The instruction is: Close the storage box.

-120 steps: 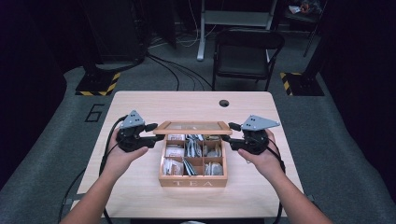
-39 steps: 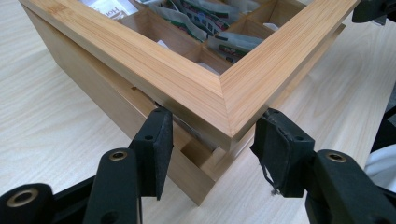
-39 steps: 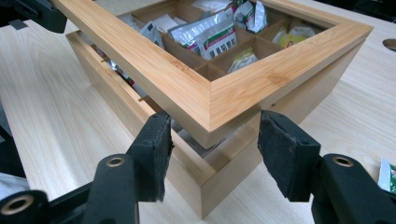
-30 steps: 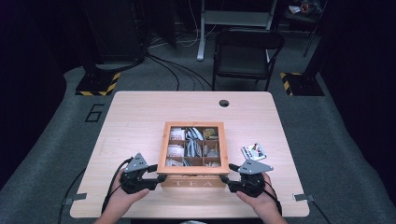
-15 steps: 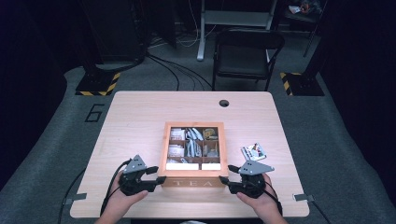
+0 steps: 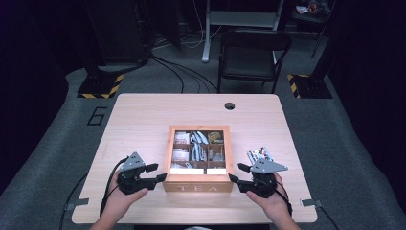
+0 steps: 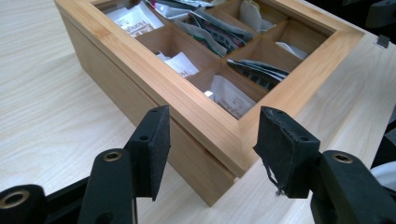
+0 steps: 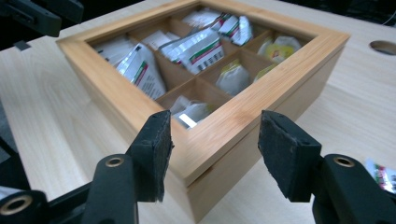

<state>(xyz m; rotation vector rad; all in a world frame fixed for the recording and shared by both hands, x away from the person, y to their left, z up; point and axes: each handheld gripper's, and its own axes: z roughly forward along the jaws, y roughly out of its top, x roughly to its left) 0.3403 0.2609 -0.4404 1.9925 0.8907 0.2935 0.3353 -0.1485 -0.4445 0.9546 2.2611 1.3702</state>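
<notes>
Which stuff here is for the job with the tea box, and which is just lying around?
For the job:
- wooden tea box, lid down
- left gripper at its near left corner
- right gripper at its near right corner

Just lying about:
- loose tea packet on the table
- black chair behind
- floor cables

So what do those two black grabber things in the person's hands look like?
Each one is a chunky black tool. The left gripper and the right gripper both carry a grey three-cornered plate on top, and a black cable trails from each. Up close, each has two flat black jaws with rough dark pads, fastened with small round metal rivets. No sleeves show on the arms.
</notes>
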